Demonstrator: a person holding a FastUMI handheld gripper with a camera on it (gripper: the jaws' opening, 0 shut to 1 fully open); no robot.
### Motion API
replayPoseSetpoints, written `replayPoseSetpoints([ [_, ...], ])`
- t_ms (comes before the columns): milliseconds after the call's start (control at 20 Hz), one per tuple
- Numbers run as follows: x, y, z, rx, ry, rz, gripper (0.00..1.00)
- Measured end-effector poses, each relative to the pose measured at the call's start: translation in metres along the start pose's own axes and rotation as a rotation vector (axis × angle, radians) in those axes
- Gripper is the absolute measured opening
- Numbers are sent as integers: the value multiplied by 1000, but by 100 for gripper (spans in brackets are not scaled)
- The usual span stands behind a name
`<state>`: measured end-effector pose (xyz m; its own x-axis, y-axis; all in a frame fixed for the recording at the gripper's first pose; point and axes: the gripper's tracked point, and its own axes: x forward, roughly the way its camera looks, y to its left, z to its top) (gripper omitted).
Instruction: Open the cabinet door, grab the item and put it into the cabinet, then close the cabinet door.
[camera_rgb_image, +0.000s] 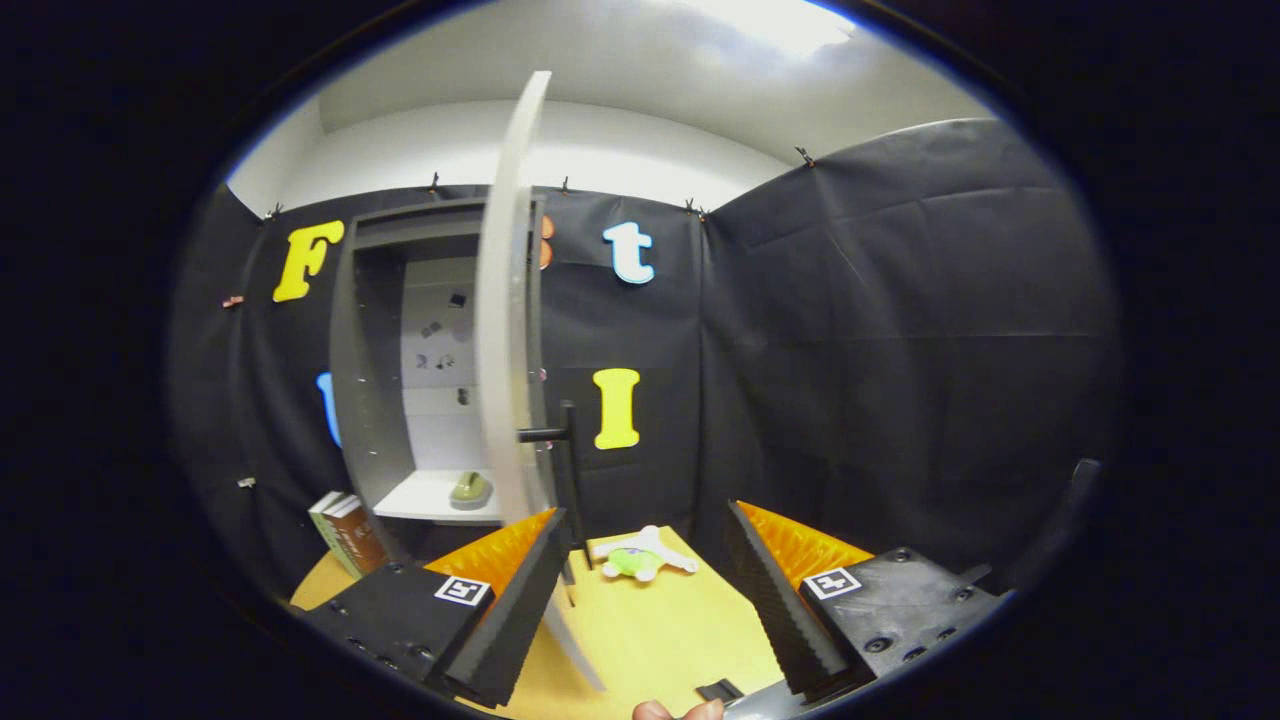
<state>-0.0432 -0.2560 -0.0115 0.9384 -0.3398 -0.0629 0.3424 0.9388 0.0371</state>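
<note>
A grey cabinet (370, 380) stands against the booth's back wall with its white door (505, 330) swung wide open, edge-on toward me. The door's dark bar handle (562, 450) sticks out near its lower part, just above my left finger. On the cabinet's white shelf (415, 500) lies a small olive-green item (470, 490). A small plush toy (640, 558), white with a green body, lies on the yellow table (660, 630) just ahead of my fingers. My gripper (650, 560) is open, with nothing between its fingers; the door's lower edge runs past the left finger.
Two or three books (345, 532) lean beside the cabinet's lower left corner on the table. A person's fingertip (675, 710) shows below, between my fingers. Black cloth walls close the booth at the back and right.
</note>
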Motion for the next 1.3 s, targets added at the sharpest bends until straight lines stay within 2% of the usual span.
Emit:
replayPoseSetpoints([
  [300,57,-4,-24,4,59,-22,98],
  [650,50,15,-26,13,68,2,96],
  [1300,27,115,-35,29,104,157,97],
])
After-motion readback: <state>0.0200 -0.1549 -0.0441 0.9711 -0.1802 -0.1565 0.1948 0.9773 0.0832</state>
